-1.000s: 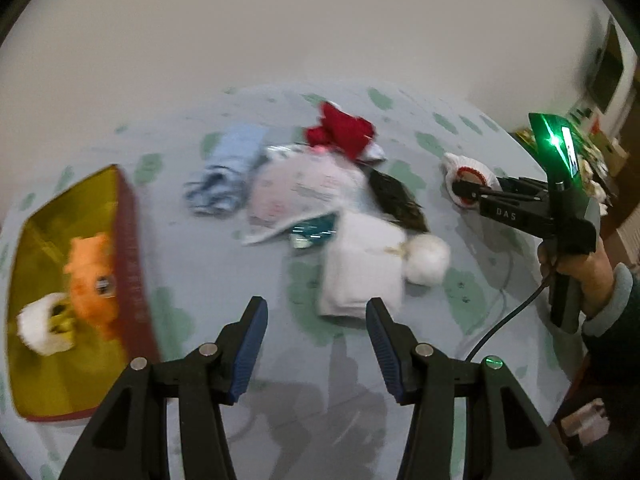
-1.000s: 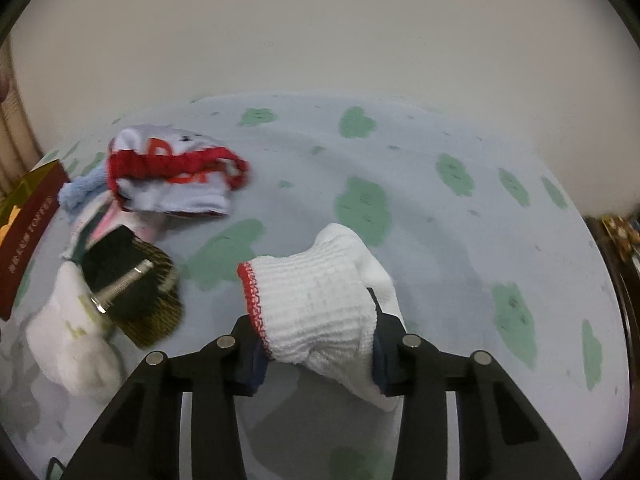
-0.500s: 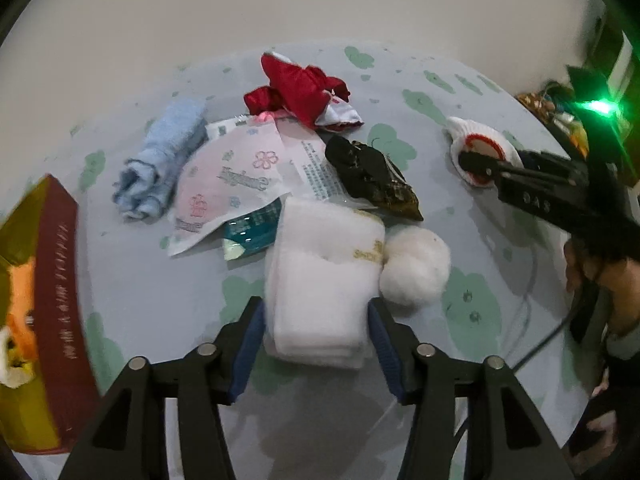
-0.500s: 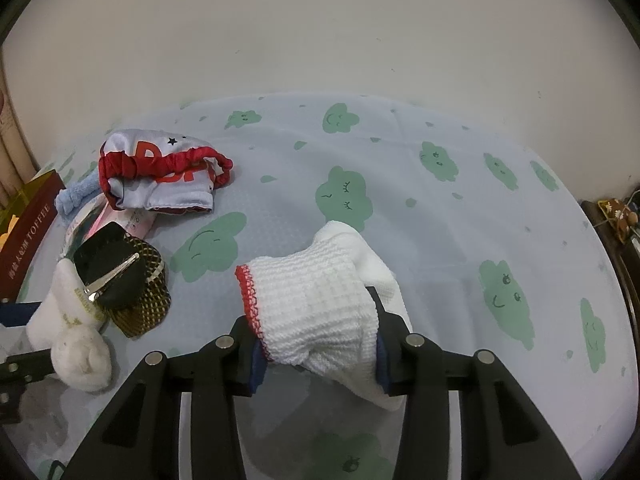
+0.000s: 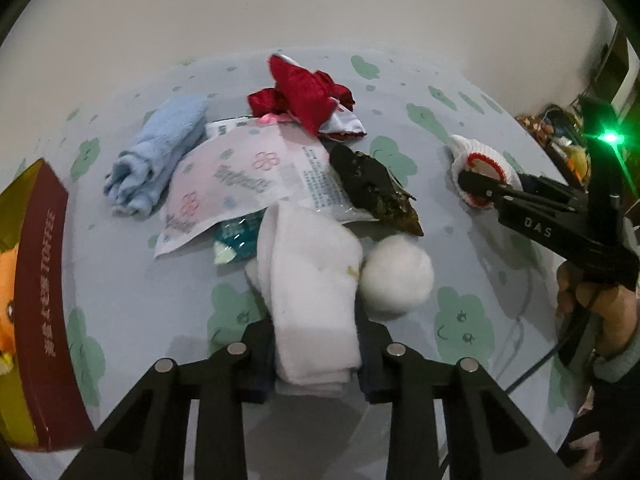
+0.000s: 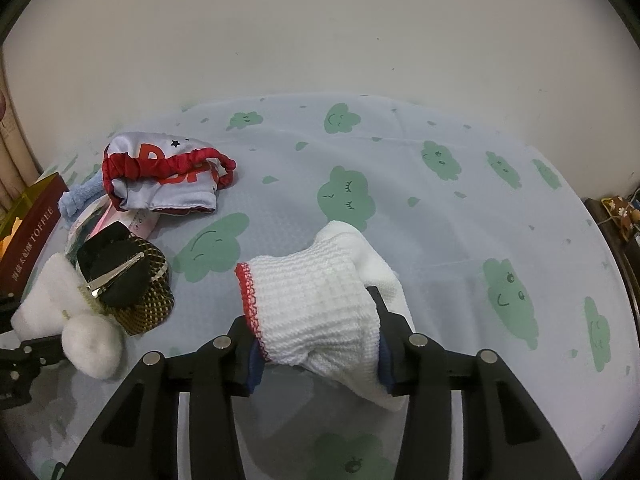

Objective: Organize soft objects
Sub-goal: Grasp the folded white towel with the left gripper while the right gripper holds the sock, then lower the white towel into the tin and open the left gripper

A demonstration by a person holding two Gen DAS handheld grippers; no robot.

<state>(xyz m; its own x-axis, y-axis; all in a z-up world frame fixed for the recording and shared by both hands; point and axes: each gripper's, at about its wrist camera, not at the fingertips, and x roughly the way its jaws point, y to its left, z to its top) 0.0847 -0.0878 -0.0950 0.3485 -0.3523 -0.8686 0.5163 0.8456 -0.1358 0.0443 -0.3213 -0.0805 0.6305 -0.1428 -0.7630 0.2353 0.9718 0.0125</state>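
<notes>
My left gripper (image 5: pixel 316 344) has its jaws closing, and the pads press both sides of a white folded cloth (image 5: pixel 308 280) lying on the bed sheet (image 5: pixel 132 292). A white pom-pom (image 5: pixel 396 280) sits against the cloth's right side. My right gripper (image 6: pixel 316 332) holds a white knit glove with a red cuff (image 6: pixel 312 304) just above the sheet. Its jaws are opening slightly while the glove stays pinched between them. The left wrist view shows that gripper (image 5: pixel 480 188) and the glove (image 5: pixel 476 160) at the right, held by a person's hand (image 5: pixel 600 312).
Behind the cloth lie a pink flowered packet (image 5: pixel 240 172), a light blue towel (image 5: pixel 160 148), a red and white satin cap (image 5: pixel 308 96) and a dark netted hair clip (image 5: pixel 376 192). A toffee box (image 5: pixel 36 280) stands at the left. A wall runs behind the bed.
My left gripper came forward and down over the white cloth, then closed on it. The right gripper stayed in place with the glove.
</notes>
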